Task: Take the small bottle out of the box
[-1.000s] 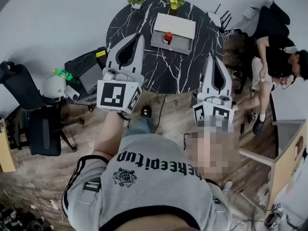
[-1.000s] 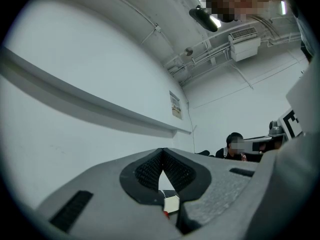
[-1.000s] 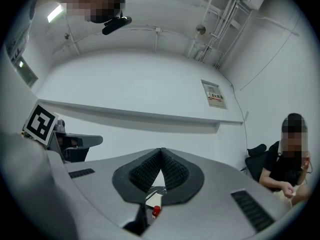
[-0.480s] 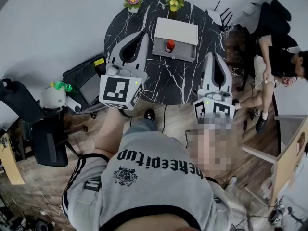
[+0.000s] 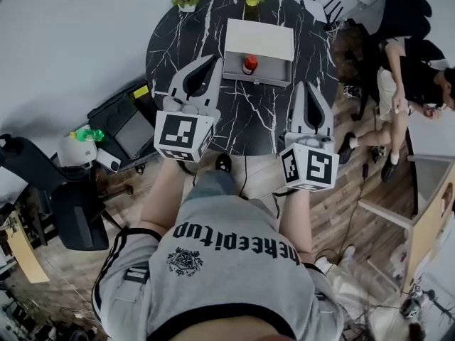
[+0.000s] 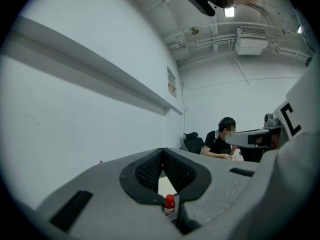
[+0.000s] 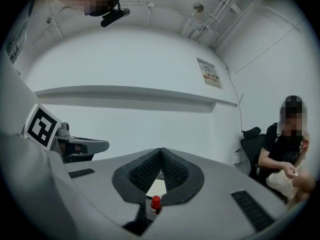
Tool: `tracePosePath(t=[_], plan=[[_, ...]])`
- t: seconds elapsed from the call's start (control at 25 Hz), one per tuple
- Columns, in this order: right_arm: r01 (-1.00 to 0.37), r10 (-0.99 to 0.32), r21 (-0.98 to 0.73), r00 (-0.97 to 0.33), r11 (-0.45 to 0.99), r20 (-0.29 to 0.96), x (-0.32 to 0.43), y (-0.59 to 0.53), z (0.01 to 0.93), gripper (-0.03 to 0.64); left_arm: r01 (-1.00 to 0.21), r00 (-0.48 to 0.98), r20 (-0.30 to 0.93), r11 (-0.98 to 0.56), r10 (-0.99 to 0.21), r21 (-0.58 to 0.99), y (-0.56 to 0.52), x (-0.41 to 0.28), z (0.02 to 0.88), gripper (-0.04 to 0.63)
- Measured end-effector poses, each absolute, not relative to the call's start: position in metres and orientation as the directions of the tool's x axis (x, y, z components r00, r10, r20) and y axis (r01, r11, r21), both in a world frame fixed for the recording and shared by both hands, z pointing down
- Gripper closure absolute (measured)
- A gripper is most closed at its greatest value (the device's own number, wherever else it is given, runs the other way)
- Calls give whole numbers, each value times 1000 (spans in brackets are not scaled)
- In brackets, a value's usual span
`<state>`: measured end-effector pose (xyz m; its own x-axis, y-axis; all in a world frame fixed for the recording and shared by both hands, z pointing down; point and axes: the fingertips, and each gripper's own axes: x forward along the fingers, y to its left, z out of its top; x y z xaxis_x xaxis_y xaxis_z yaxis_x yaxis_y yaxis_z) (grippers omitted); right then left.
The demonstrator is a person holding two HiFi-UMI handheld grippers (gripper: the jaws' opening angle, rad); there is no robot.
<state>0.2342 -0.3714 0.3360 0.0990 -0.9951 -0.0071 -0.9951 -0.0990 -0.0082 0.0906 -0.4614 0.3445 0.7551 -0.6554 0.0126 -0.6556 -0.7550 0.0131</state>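
Both grippers are empty, nothing pinched. Left gripper [image 5: 212, 58]: tips pressed together, no gap. In the left gripper view the ribbed pads [image 6: 150, 171] meet in a point, leaving only the oval window below them. Right gripper [image 5: 308, 84] is the same, tips touching and closed on nothing.

The small bottle [image 5: 249, 64], red cap, is in the box [image 5: 266, 78] on the black marble table [image 5: 256, 112], near the box's front wall. It stands upright, so its long axis is vertical and the cap faces up toward me.

Relation that matters: the bottle is ahead of both sets of tips and lies between the 2 grippers.
- From the L tips: ahead and off to the right, near, with only the box's left end between.
- From the R tips: ahead and off to the left, clearly farther, with the box front wall in the way.

So L is the nearer one, I'd say. Both gripper views show the bottle low in the window under the closed tips, so each gripper is already aimed roughly at it, just above its height.

My call for the next move: the L jaws have to spread first, since shut like this they'd only knock the cap. Then come in over the box wall, w/ one finger either side of the upright body, squeeze below the cap and lift straight up. Risk: the bottle is slim and tall, so an off-centre touch prob tips it inside the box.
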Motion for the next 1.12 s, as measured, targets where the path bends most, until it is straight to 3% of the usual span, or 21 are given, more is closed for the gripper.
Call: tracePosePath(t=[0.32, 1.12], plan=[[-994, -992, -3, 113, -113, 53, 237, -379, 359, 618, -595, 800, 128, -802, -586, 51, -470, 113, 400, 585], [-987, -978, 38, 159, -156, 137, 256, -385, 383, 618, -505, 836, 339, -847, -432, 167, -500, 183, 519, 398]])
